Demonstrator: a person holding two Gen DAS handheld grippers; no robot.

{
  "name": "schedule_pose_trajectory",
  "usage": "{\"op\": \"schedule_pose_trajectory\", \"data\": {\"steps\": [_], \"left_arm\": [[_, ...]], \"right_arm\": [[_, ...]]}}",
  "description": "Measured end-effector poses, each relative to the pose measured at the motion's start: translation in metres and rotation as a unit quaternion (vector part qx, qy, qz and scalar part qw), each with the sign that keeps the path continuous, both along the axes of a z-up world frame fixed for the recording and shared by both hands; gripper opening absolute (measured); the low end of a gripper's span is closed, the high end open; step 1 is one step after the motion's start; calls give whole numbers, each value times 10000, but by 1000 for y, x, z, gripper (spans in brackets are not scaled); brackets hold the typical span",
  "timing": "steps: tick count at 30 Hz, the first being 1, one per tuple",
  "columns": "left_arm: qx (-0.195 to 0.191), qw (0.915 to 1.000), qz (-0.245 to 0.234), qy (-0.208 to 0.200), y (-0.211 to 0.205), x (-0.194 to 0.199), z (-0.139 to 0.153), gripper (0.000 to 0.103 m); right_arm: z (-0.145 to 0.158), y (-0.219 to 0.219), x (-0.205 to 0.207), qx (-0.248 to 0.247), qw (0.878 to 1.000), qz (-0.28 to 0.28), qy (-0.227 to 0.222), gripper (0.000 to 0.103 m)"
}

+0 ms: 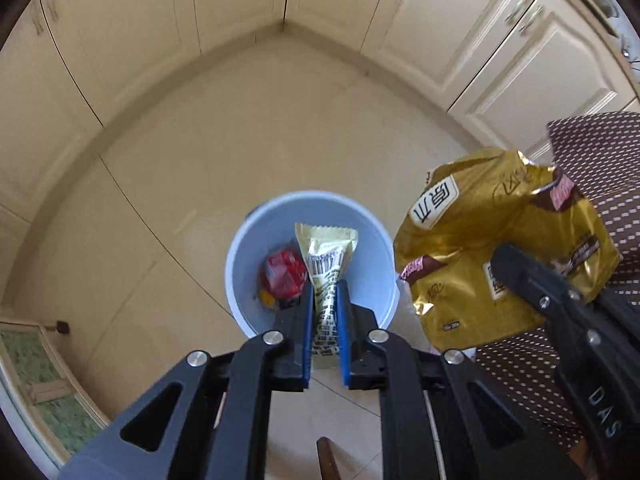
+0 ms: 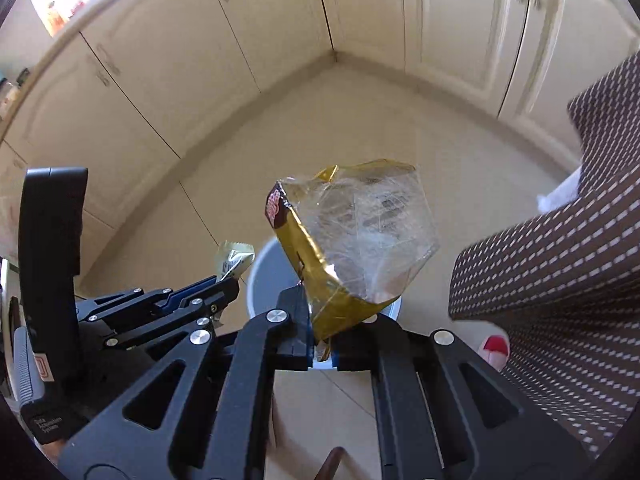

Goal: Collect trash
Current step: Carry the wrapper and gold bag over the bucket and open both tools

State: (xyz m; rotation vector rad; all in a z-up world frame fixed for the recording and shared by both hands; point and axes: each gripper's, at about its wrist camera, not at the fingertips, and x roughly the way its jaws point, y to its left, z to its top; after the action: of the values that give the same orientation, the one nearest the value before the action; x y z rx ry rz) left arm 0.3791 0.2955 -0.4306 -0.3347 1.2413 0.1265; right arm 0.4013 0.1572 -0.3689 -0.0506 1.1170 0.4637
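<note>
1. In the left wrist view, your left gripper (image 1: 325, 300) is pinching a pale wrapper (image 1: 328, 256) between nearly closed pads, low in the centre; the wrapper is hanging over the white bin (image 1: 376, 232).
2. Inside the bin a red packet (image 1: 282, 274) is already lying; part of the collecting looks done.
3. At the right, your right gripper (image 2: 320, 344) is clamping fully on a gold snack bag (image 1: 480, 240); it is hovering just beside the bin's rim, by the dotted cloth (image 1: 600, 160).
4. Both pieces are waiting to be dropped.
</note>
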Motion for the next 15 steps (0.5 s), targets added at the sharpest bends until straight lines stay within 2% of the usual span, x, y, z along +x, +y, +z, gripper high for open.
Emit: {"op": "schedule_pose_trajectory", "data": {"steps": [3, 6, 9, 13, 15], "left_arm": [[-199, 9996, 31, 196, 4, 12, -19, 11], [-297, 9994, 29, 151, 7, 21, -24, 12], [-193, 9997, 11, 129, 5, 18, -27, 15], [5, 9999, 103, 117, -1, 20, -29, 41], [173, 9998, 85, 71, -5, 21, -25, 48]], "right_arm": [[-25, 3, 7, -76, 9997, -72, 203, 6], [-41, 6, 14, -74, 9993, -155, 341, 6], [-50, 6, 18, -55, 9989, -200, 426, 6], [-55, 7, 23, -40, 9986, -278, 456, 6], [-61, 5, 25, -32, 9982, -356, 472, 6]]}}
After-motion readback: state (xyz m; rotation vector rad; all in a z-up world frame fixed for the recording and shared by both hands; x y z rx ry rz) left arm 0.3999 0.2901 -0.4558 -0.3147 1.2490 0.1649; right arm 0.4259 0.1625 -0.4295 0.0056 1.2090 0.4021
